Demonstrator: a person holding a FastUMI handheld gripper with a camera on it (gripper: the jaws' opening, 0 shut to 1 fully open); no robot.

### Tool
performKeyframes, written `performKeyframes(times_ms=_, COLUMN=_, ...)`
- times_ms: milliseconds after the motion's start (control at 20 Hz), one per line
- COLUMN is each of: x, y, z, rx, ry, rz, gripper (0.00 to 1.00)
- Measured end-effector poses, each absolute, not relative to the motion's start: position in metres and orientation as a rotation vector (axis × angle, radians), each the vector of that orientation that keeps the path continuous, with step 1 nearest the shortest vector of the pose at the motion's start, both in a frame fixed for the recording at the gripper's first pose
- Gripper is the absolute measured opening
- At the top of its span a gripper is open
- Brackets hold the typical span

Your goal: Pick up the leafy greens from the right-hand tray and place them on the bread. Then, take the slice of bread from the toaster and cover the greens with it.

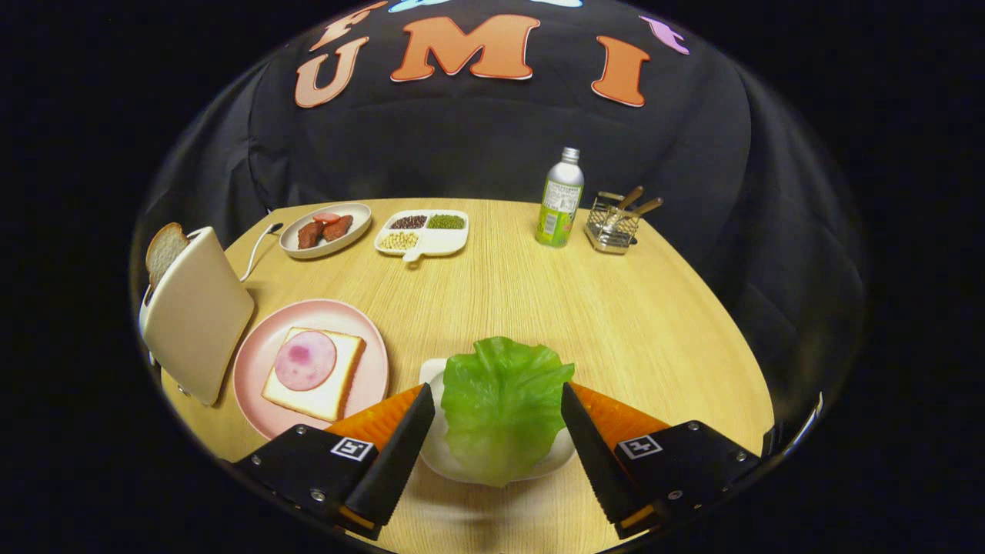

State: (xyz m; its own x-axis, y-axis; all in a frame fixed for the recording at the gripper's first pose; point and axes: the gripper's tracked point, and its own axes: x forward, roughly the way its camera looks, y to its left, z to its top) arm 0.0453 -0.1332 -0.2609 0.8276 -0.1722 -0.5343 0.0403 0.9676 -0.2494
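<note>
A: State the position of the leafy greens (502,408).

B: The leaf lies on the white tray (432,450), directly between the two fingers of the gripper (498,419), on the wooden table (539,300).

A: State the gripper condition.

B: Fingers spread wide, one on each side of the leaf; contact cannot be confirmed.

A: Locate the bread (338,388).

B: On the pink plate (262,362), beside the toaster (196,315), carrying a ham slice (305,360).

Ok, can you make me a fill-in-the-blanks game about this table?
1. The lettuce lies between the gripper fingers, which are ____.
2. The ham sits on bread on a ____ plate.
3. A bread slice sticks out of the ____.
Answers: open; pink; toaster
</note>
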Motion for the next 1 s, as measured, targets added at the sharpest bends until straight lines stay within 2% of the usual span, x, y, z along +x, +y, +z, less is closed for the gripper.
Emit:
performKeyframes(times_ms=150, x=0.048, y=-0.136, z=-0.281, rx=-0.233, ry=0.643, rz=-0.104, gripper=0.97)
performKeyframes(times_ms=500, x=0.053, y=-0.147, z=-0.308, rx=-0.215, ry=0.717, rz=-0.113, gripper=0.78)
performKeyframes(times_ms=750, x=0.055, y=-0.147, z=-0.315, rx=-0.184, ry=0.749, rz=-0.110, gripper=0.72)
performKeyframes(times_ms=1000, x=0.056, y=-0.143, z=-0.318, rx=-0.150, ry=0.764, rz=-0.100, gripper=0.57)
